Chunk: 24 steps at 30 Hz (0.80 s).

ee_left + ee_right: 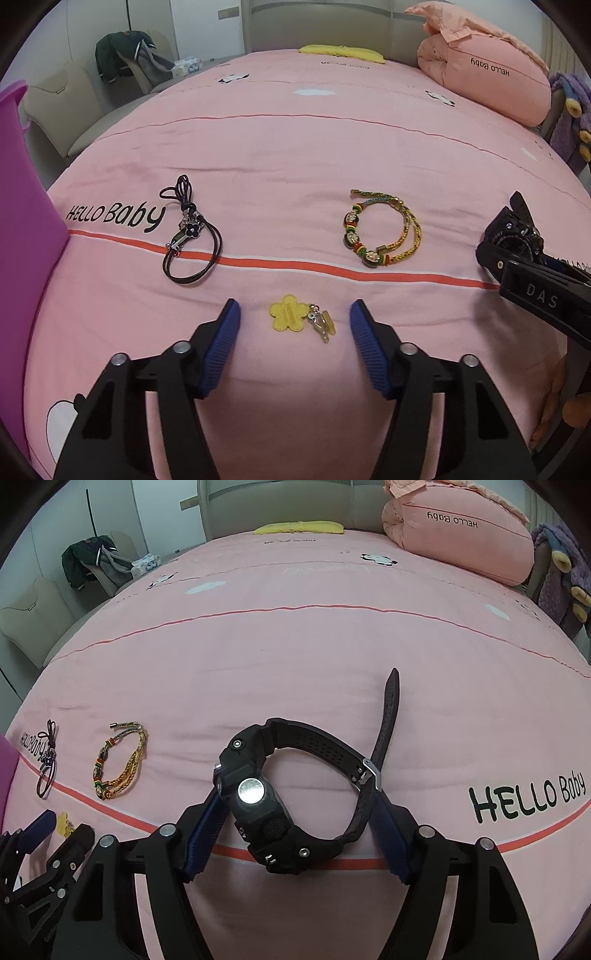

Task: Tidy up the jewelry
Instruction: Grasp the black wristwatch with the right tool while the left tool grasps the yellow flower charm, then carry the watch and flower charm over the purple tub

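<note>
Left wrist view: left tool (295, 317) is wide open, low over the pink bed (295, 155), straddling the yellow flower charm (290, 313) with its small clip (322, 325). Both blue fingers (221, 343) sit either side of it, not touching. Looks like a pre-grasp lineup, so I'd guess the charm is its next pick.

Right wrist view: right tool (295, 812) holds the black watch (258, 805), pads pressing the case on 1 side and the strap near the buckle on the other. Can't tell if it's lifted or resting on the sheet. Grabbing across the loop makes sense: the stiff band gives 2 firm contact points.

Watch orientation: case back with the round metal disc faces the camera, strap loop opens away from the tool, loose tail points up and away toward the headboard. Long axis runs roughly left-right across the fingers.

2 other pieces lie flat farther up the bed, well apart: black cord necklace (190, 230) with a flower pendant to the left, gold braided bracelet (384, 230) with beads to the right. Purple bin (26, 229) at far left is probably the drop target, judging from the task.
</note>
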Tool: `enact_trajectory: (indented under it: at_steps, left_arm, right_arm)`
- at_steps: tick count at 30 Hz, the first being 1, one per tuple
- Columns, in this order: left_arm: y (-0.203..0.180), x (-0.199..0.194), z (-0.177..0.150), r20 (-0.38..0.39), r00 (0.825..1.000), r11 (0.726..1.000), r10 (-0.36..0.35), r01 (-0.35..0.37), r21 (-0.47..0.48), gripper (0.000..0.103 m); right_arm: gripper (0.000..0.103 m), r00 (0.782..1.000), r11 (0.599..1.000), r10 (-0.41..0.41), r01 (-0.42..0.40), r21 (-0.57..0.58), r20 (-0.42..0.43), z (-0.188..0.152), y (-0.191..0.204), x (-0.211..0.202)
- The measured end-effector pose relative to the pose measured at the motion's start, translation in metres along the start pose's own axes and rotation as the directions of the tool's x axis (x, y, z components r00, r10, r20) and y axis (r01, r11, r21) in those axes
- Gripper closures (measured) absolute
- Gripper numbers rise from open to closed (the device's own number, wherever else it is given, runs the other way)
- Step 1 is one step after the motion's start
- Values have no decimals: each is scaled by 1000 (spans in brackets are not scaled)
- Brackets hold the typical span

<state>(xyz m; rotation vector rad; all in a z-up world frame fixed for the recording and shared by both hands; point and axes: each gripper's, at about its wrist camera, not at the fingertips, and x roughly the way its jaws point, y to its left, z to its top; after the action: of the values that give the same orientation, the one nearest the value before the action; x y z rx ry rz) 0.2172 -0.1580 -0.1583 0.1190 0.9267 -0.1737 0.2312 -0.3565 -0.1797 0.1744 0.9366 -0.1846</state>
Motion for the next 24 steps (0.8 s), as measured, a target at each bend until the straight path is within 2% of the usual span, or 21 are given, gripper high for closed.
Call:
enact_trajectory:
  at_steps: [2,3,8,13,24]
  left_arm:
    - [-2,-2,-1,6,1000,1000,-20,20,0,76]
    - [-2,-3,-1,6,1000,1000,-27,27,0,78]
    - [4,-9,-4,12,998,997,-66,66,-26,78]
    - [5,-19,-12,9,996,996,-88,88,-8,78]
    - [13,-45,-28,1,995,995,-101,101,26,78]
  right_arm:
    - [32,1000,1000,3,-3,0,2,0,-1,-1]
    - [32,1000,1000,6,-6,1,4,-1,-1,-2]
    - [33,999,999,31,-32,19,22,-3,-6,-8]
    - [34,998,998,47,-49,38,51,-7,-8,-20]
    - [34,985,990,96,-110,92,140,-43,-11,-65]
